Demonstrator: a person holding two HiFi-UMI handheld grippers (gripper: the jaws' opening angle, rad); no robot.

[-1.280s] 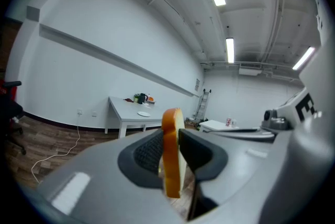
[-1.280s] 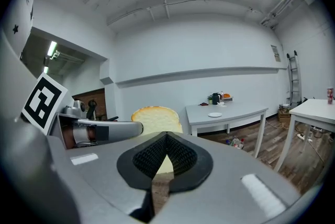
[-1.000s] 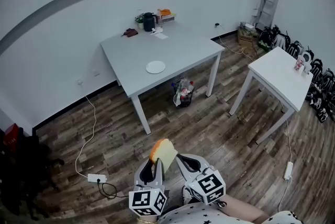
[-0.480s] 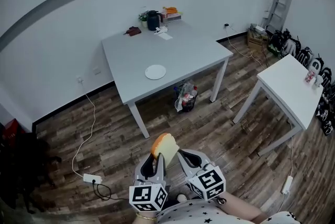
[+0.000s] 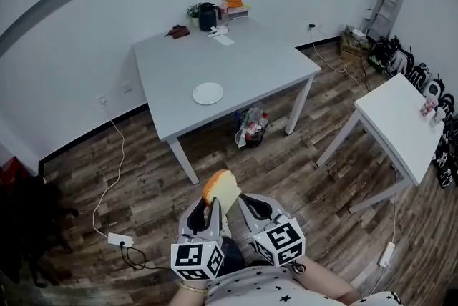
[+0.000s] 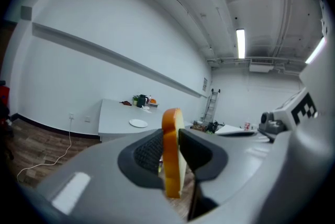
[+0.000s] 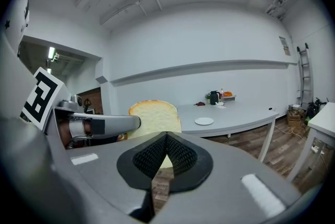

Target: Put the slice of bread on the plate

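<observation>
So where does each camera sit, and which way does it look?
Head view: on the person's head, looking down at the table and plate; left gripper, right gripper and clothing show below.
Left gripper view: on the left gripper, along its jaws, shut on the bread slice.
Right gripper view: on the right gripper, along its shut, empty jaws.
All three share bread slice, table, plate.
</observation>
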